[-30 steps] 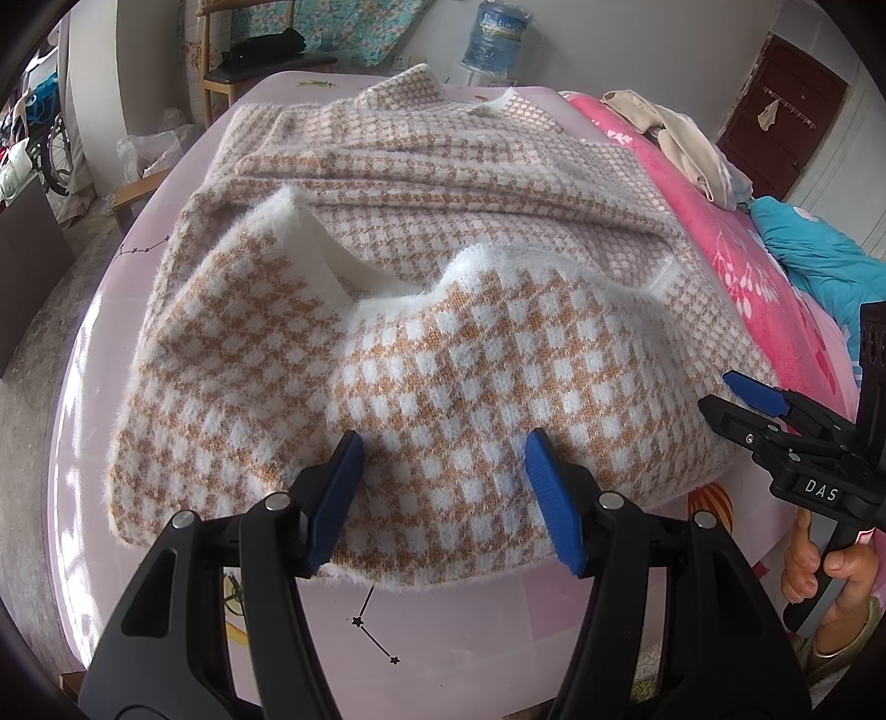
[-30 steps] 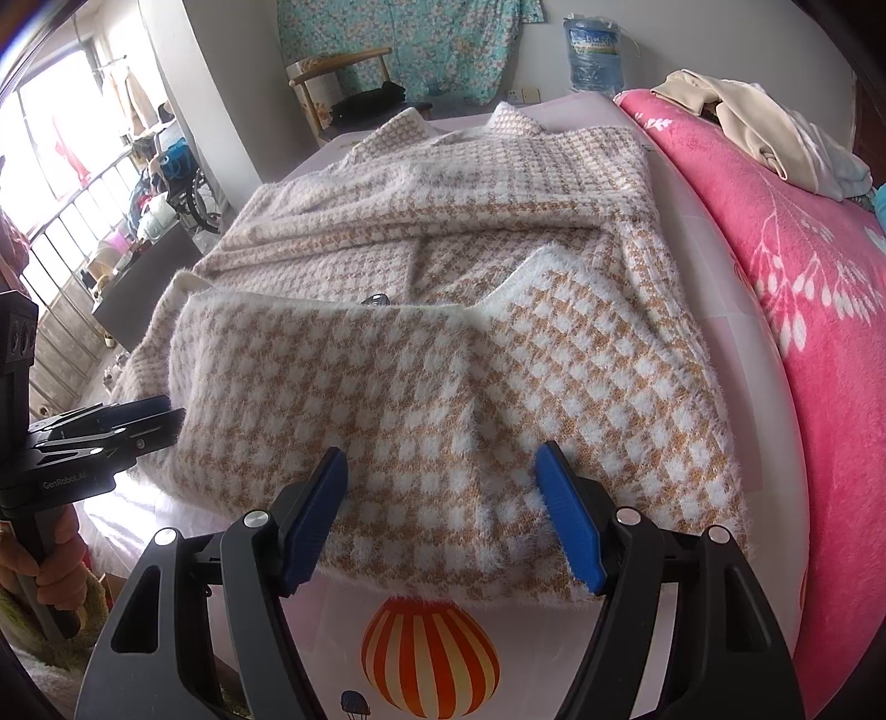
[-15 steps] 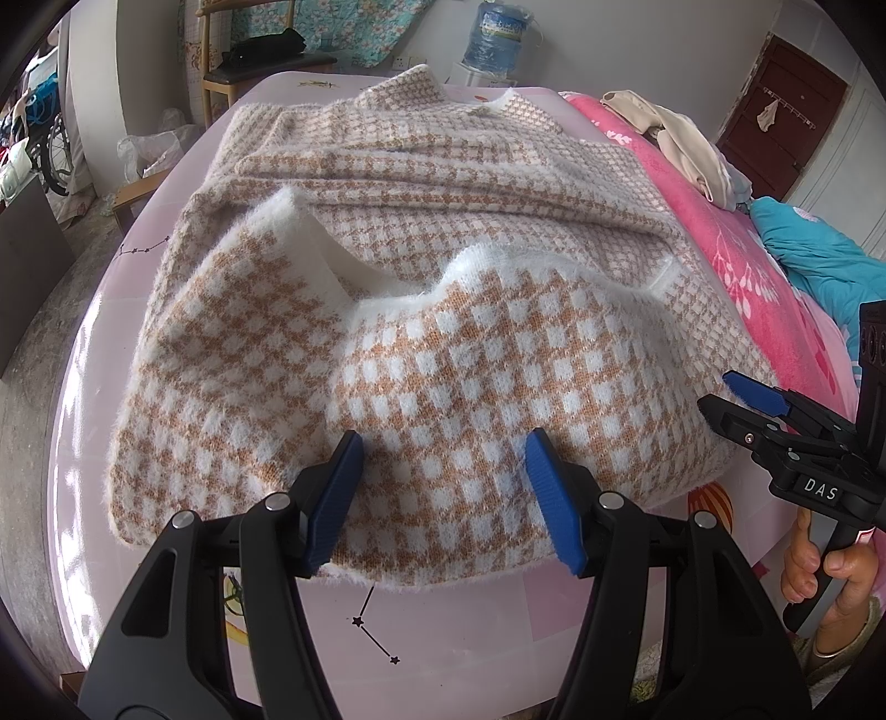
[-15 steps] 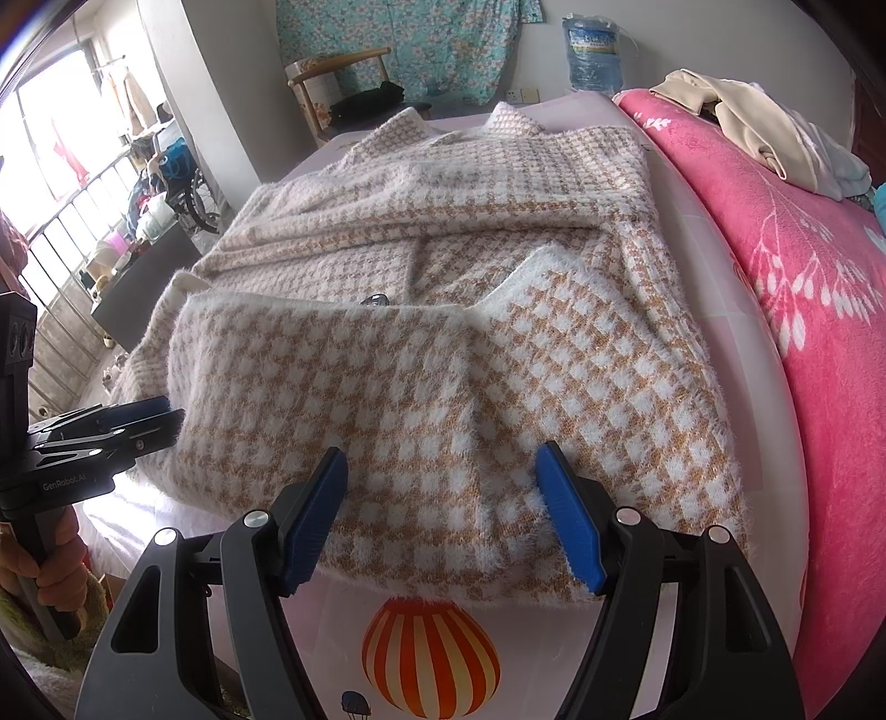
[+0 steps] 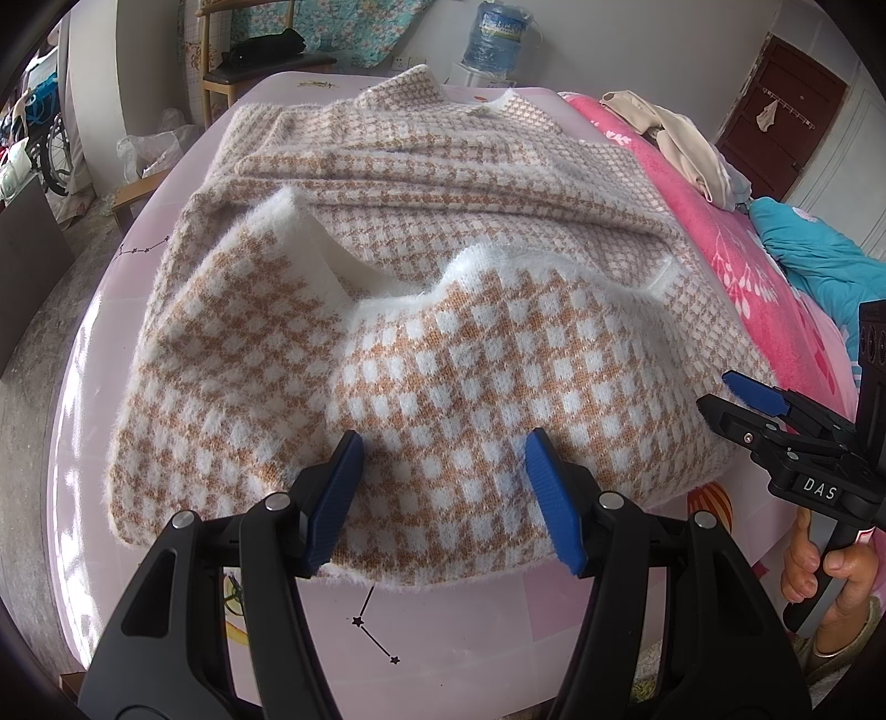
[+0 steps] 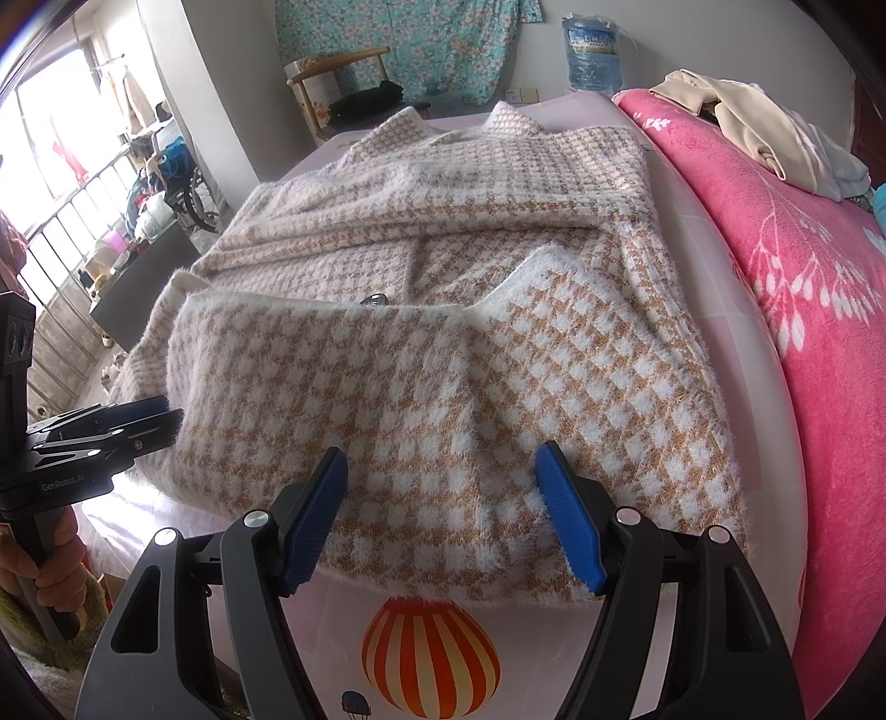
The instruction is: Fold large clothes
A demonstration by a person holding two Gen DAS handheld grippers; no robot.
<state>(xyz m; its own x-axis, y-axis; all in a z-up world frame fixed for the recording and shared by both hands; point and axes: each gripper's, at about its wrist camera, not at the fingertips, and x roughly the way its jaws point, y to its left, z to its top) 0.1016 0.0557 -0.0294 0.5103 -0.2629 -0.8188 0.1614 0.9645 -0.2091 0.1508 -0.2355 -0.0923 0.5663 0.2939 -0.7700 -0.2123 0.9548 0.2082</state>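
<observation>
Lying folded on the pink sheet (image 5: 498,626), the fuzzy checked sweater (image 5: 421,343) has its near hem doubled back toward the far collar. Both the left gripper (image 5: 443,493) and right gripper (image 6: 443,509) hover over that near fold, jaws apart, gripping nothing.

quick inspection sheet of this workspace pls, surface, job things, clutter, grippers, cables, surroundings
Surface: pale pink bedsheet printed with a striped hot-air balloon; bright pink floral blanket along one side.
Job's things: fuzzy tan-and-white houndstooth knit coat spread on the sheet, its near part folded up over the body.
Clutter: beige and pale garments heaped on the blanket; a teal cloth beside them.
Grippers: left hand-held gripper and right hand-held gripper both open above the coat's near edge, gripping nothing.
Cables: nothing seen.
Surroundings: wooden chair, blue water bottle, wheelchair, dark red door.
</observation>
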